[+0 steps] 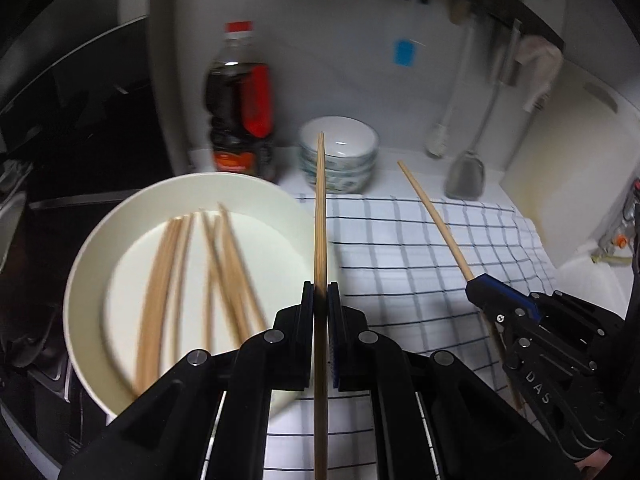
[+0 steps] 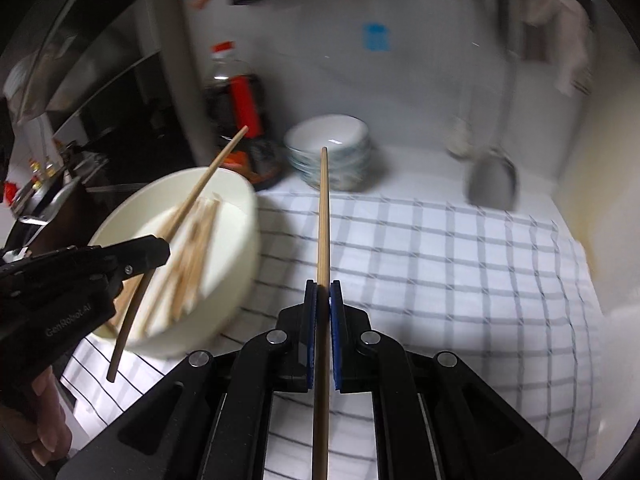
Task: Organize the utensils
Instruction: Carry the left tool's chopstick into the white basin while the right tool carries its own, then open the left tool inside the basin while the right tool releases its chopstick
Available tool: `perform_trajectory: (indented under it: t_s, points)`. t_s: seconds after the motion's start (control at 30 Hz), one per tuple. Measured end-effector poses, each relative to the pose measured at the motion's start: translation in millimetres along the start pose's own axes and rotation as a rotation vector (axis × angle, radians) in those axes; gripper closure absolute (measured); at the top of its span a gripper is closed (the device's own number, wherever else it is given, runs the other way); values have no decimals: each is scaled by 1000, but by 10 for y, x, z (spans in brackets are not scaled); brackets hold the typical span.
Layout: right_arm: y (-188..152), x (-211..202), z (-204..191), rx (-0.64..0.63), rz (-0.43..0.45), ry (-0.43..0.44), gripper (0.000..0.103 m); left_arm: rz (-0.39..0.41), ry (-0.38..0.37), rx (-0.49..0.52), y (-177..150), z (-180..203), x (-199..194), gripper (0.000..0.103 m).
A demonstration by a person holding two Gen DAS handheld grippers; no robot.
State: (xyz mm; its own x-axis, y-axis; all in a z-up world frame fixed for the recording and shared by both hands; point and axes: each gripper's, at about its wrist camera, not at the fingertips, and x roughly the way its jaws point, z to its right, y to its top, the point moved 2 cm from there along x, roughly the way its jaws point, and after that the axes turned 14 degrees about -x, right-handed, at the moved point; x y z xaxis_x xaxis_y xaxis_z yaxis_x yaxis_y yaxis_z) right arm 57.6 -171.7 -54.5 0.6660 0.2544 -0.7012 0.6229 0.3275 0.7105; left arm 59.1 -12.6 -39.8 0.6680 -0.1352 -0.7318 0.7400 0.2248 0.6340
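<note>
My left gripper [image 1: 320, 286] is shut on a wooden chopstick [image 1: 320, 208] that points forward past the right rim of a white bowl [image 1: 92, 264]. Several more chopsticks [image 1: 208, 264] lie loose in that bowl. My right gripper [image 2: 323, 285] is shut on another wooden chopstick [image 2: 323, 208], held above the checked cloth [image 2: 440, 264]. The right gripper with its chopstick [image 1: 436, 220] also shows in the left wrist view at right [image 1: 474, 280]. The left gripper [image 2: 164, 250] with its chopstick [image 2: 200, 184] shows in the right wrist view over the bowl [image 2: 236, 248].
A stack of patterned bowls [image 1: 340, 156] and a dark bottle with a red label [image 1: 240, 104] stand at the back by the wall. A spatula [image 1: 466, 176] and a brush [image 1: 440, 140] hang at the back right. A stove area lies to the left.
</note>
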Motion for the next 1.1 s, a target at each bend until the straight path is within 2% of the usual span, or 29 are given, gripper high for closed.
perform_trajectory:
  t_s: [0.17, 0.37, 0.63, 0.83, 0.93, 1.0, 1.07, 1.1]
  points:
    - [397, 236, -458, -63, 17, 65, 97, 6, 71, -75, 197, -596, 39, 96]
    - [654, 654, -974, -93, -12, 159, 97, -51, 133, -159, 286, -1171, 263, 96]
    - [746, 1184, -1231, -77, -119, 193, 97, -121, 151, -179, 262, -1418, 556, 96]
    - [699, 1395, -1249, -45, -186, 192, 97, -167, 155, -176, 221, -1469, 727, 95]
    - [687, 1410, -1256, -45, -198, 187, 97, -163, 169, -176, 219, -1502, 722, 95]
    - [681, 1378, -1225, -36, -196, 179, 94, -145, 182, -176, 240, -1511, 669, 82]
    - [690, 1304, -1180, -29, -178, 168, 84, -130, 183, -182, 263, -1532, 605, 48]
    - [691, 1265, -1151, -27, -170, 158, 81, -114, 187, -184, 281, -1539, 558, 41]
